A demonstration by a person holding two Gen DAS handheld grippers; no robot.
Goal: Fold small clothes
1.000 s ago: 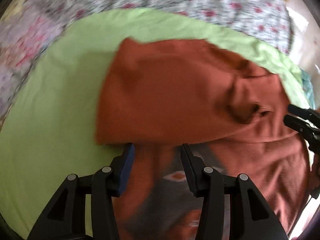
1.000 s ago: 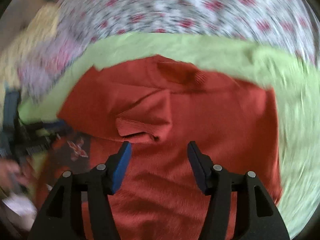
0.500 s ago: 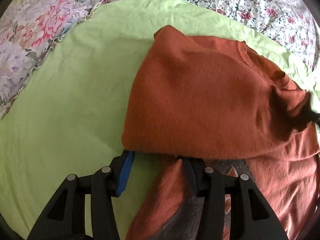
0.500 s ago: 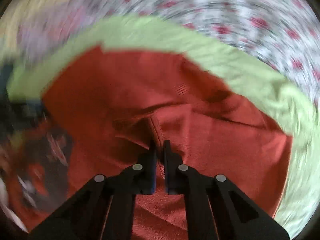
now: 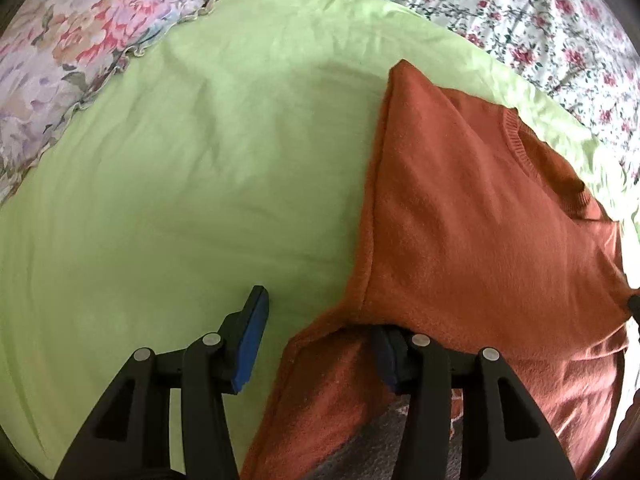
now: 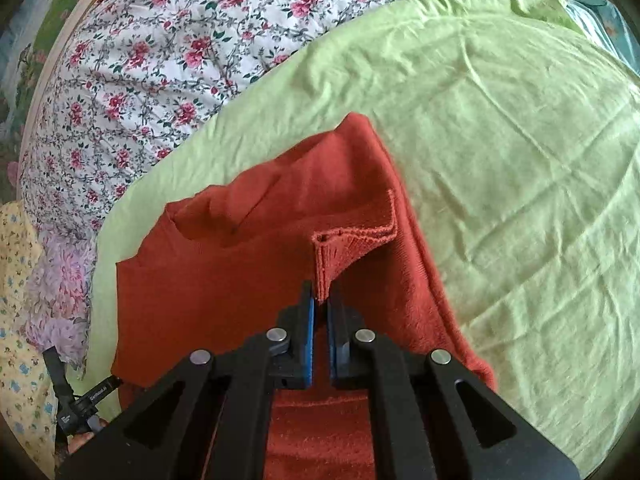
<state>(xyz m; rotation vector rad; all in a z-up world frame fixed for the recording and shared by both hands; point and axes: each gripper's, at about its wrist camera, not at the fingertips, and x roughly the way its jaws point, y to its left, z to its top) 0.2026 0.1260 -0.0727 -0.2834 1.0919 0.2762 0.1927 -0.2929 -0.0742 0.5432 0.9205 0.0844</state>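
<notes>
Sweater (image 5: 480,240) hides left gripper (image 5: 320,344) right fingertip; hem cropped.

A light green sheet (image 5: 180,184) lies spread over the bed, softly creased, with daylight falling evenly across it. Beyond its far edge runs a white quilt (image 6: 168,60) printed with small red roses and dark leaves. At the sheet's left corner sits a ruffled pillow (image 5: 68,52) in large pink and lilac flowers. A pale yellow patterned cloth (image 6: 18,320) shows beside it, and a teal fabric (image 6: 600,12) at the far right corner.
</notes>
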